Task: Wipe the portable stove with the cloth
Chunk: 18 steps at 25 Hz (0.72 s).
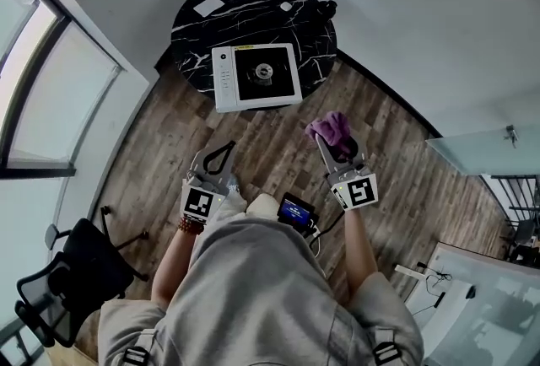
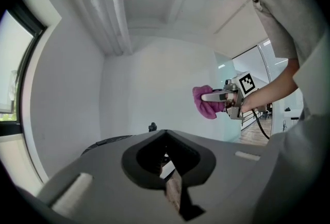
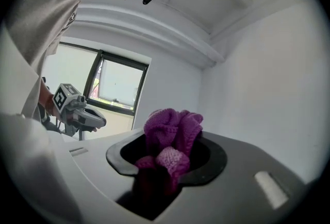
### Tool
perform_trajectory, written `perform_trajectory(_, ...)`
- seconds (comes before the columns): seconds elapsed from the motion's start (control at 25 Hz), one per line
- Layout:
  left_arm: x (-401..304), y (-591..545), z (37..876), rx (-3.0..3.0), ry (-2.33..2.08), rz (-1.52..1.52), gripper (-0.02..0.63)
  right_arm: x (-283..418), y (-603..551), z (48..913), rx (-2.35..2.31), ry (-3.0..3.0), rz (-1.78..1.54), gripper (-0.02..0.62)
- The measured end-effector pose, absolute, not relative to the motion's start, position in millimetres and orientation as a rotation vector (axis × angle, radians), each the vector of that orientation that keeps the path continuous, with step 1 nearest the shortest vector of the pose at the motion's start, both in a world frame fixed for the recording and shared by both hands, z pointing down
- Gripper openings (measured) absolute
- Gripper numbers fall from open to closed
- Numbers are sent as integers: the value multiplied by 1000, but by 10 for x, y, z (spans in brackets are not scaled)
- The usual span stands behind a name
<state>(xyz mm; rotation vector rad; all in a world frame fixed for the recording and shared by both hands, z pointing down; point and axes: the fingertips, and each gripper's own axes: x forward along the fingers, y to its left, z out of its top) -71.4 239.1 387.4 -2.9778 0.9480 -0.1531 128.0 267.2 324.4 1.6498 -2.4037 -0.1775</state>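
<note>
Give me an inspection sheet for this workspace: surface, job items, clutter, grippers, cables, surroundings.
Surface: round black marble table on a wood floor.
Job's things: portable stove on the table's near side; purple cloth off the table, in the right gripper.
Clutter: white card, small white item, dark object at the table's far edge.
Grippers: left gripper shut, empty; right gripper shut on the cloth; both short of the table.
Cables: cable from the black device at the person's waist.
Surroundings: window, office chair, white walls.
</note>
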Motion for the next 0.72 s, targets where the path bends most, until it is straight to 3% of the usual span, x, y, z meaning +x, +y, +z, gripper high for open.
perform_trajectory(0.4,-751,1544,4256,-3003,967,-269,3,1418,1685,3628,1518,-2442,-20,190)
perform_trajectory(0.72,-398,1043,4597,-3002,950,-435,3,1864,900,4095,1441,-2446,53,190)
